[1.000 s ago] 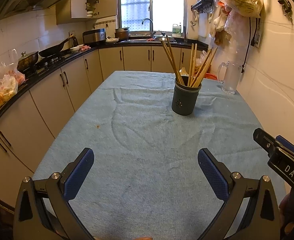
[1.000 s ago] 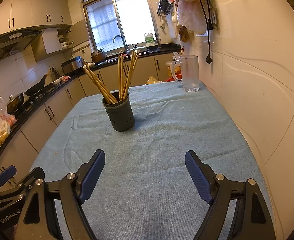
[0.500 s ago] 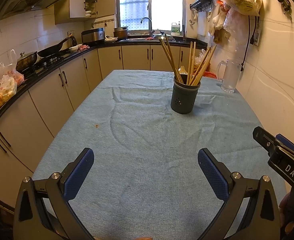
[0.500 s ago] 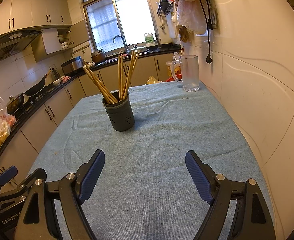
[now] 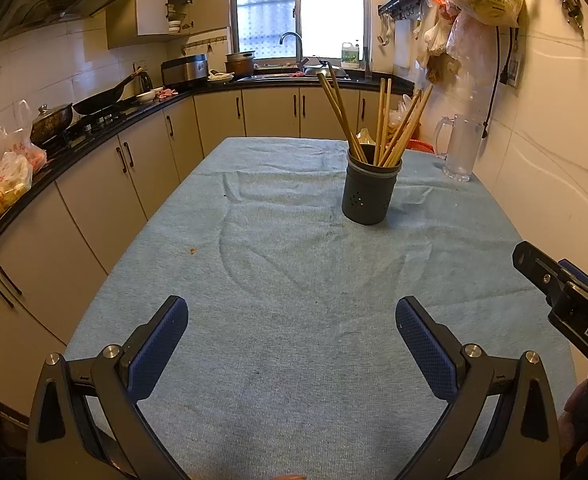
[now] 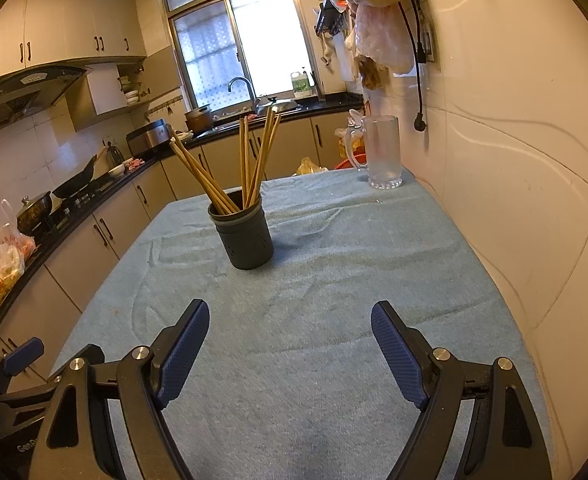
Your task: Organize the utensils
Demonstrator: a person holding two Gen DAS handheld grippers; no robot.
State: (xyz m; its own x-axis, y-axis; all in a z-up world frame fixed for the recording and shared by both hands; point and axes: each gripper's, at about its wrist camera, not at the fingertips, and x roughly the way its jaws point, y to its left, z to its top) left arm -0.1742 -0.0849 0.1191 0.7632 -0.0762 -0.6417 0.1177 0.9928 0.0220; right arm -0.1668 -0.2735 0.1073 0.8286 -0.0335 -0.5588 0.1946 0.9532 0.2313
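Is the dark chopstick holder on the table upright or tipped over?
Upright. The chopstick holder stands on its base on the blue tablecloth, its open mouth facing up, with the wooden chopsticks fanning out of it.

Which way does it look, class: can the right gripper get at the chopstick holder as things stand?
Probably yes: the right gripper stands open, and only bare blue cloth lies between it and the chopstick holder.

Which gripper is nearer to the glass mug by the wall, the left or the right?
Right. The right gripper is on the wall side of the table, and the glass mug stands ahead of it, slightly right. The left gripper sits further left, away from the wall.
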